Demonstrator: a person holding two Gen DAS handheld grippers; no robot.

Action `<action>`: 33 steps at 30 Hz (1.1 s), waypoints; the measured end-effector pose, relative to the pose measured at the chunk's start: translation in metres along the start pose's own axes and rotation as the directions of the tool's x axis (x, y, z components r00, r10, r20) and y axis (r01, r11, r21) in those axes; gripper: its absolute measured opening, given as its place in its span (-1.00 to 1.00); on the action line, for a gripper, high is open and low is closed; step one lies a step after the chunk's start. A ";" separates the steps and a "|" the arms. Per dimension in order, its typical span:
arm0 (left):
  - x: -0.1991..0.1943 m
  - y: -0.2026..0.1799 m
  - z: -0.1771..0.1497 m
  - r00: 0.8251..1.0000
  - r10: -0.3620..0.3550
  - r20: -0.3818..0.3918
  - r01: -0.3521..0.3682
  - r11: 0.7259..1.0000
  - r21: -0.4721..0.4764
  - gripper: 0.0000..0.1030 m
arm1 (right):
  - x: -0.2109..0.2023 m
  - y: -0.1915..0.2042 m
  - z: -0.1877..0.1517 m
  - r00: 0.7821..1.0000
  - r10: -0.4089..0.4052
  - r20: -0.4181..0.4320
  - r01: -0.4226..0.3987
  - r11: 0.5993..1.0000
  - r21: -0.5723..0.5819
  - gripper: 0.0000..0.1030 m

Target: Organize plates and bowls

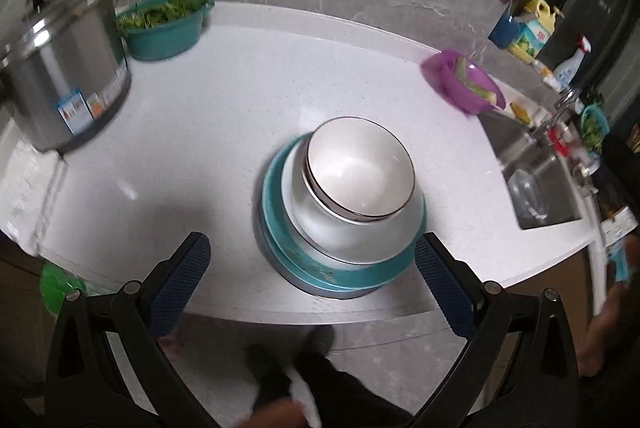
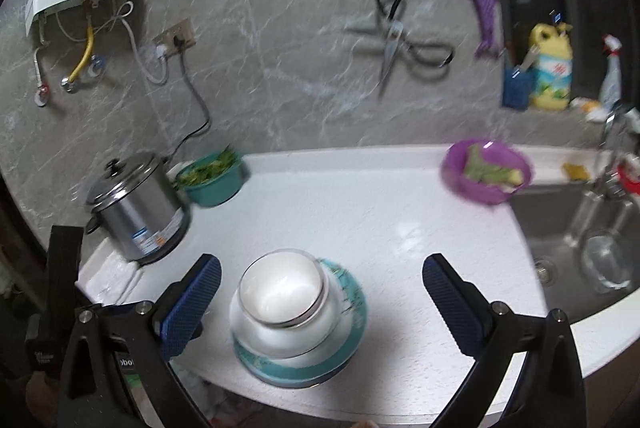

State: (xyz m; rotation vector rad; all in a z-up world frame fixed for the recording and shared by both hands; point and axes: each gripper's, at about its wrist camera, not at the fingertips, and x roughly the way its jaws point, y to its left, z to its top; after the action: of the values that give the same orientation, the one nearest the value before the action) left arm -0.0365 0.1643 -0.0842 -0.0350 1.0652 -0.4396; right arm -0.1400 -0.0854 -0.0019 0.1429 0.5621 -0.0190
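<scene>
Blue-padded black fingers of the left gripper (image 1: pixel 312 276) frame the shot, spread wide with nothing between them, hanging above the near edge of the white speckled countertop (image 1: pixel 208 115); the right gripper (image 2: pixel 322 302) matches it, jaws fully apart and empty. Between both sets of pads sits the stack: two white round ceramic bowls with dark rims (image 1: pixel 360 167) nested on a white plate (image 1: pixel 360 240), that on teal patterned plates (image 1: pixel 340 276), close to the counter's front edge. Stacking looks done, so the step in hand is probably backing off cleanly. Doing it well means keeping both sets of fingers away from the rims, since the bowls sit off-centre on the plates and a nudge could slide the pile toward the edge
</scene>
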 end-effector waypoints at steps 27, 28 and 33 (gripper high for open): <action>-0.010 -0.052 0.020 0.978 0.198 0.066 -0.201 0.979 0.035 0.99 | 0.006 -0.035 0.003 0.993 -0.018 -0.119 0.015 1.000 -0.021 0.99; -0.009 -0.051 0.020 0.978 0.200 0.062 -0.202 0.979 0.032 0.99 | 0.006 -0.034 0.001 0.992 -0.012 -0.127 0.009 1.000 -0.017 0.99; -0.005 -0.046 0.018 0.979 0.200 0.046 -0.201 0.979 0.014 1.00 | 0.025 -0.030 -0.007 0.973 -0.043 -0.225 0.042 0.999 -0.008 1.00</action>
State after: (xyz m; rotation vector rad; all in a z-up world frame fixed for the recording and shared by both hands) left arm -0.0384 0.1213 -0.0604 0.0783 1.0099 -0.2646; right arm -0.1240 -0.1134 -0.0248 0.1305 0.7923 -0.0436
